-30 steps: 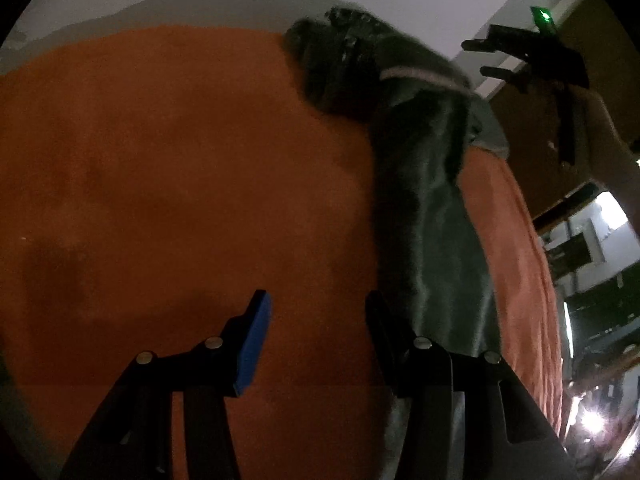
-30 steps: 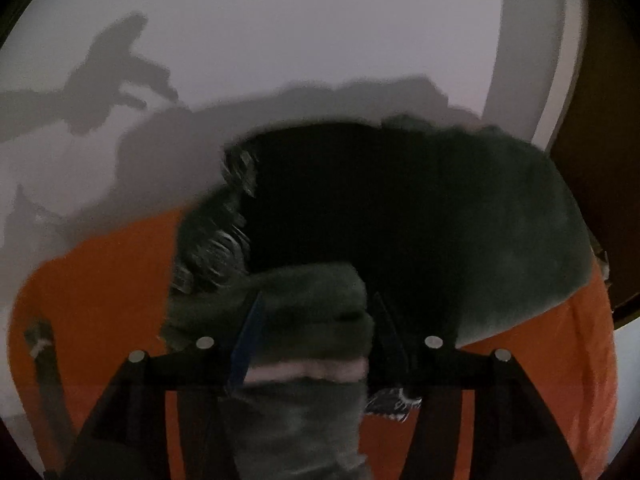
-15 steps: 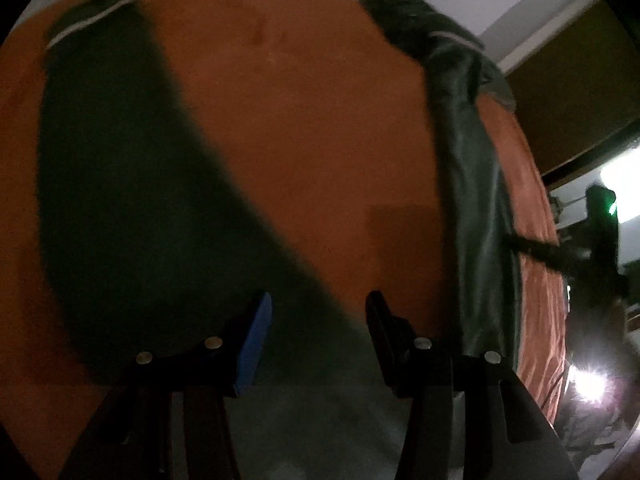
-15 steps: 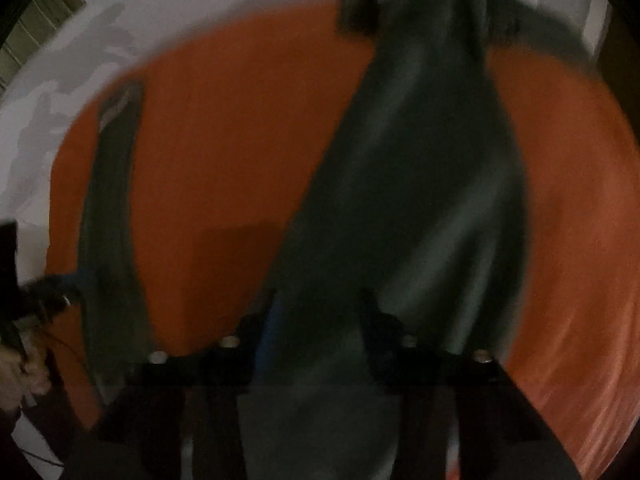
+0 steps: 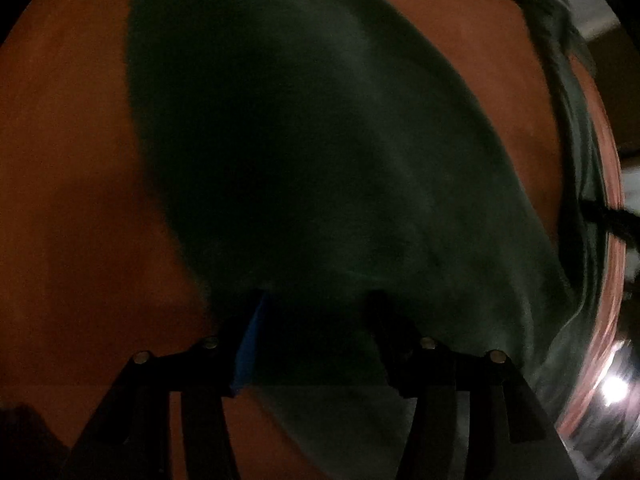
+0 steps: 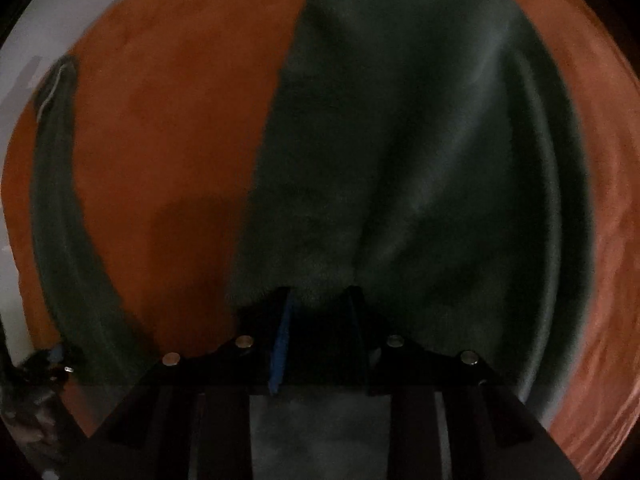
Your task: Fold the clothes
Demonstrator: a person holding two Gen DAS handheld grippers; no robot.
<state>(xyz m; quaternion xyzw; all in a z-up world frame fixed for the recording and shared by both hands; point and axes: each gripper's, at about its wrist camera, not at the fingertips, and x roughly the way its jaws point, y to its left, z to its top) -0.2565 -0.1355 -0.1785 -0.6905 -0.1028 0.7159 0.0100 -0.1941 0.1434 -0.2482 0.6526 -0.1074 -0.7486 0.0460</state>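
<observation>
Dark green trousers lie spread on an orange cover. In the left wrist view one leg fills the middle and the other leg runs along the right. My left gripper is low over the near end of the leg, its jaws wide apart with cloth between them. In the right wrist view the other leg fills the middle. My right gripper has its jaws narrowly set around a bunched fold of the cloth. The far leg shows at the left.
The orange cover spans the surface under both legs. A pale wall lies beyond its left edge. A bright light glares at the right edge of the left wrist view.
Both grippers have dropped from high above the cover down to the near ends of the trouser legs. The right gripper's jaws have closed in on the cloth.
</observation>
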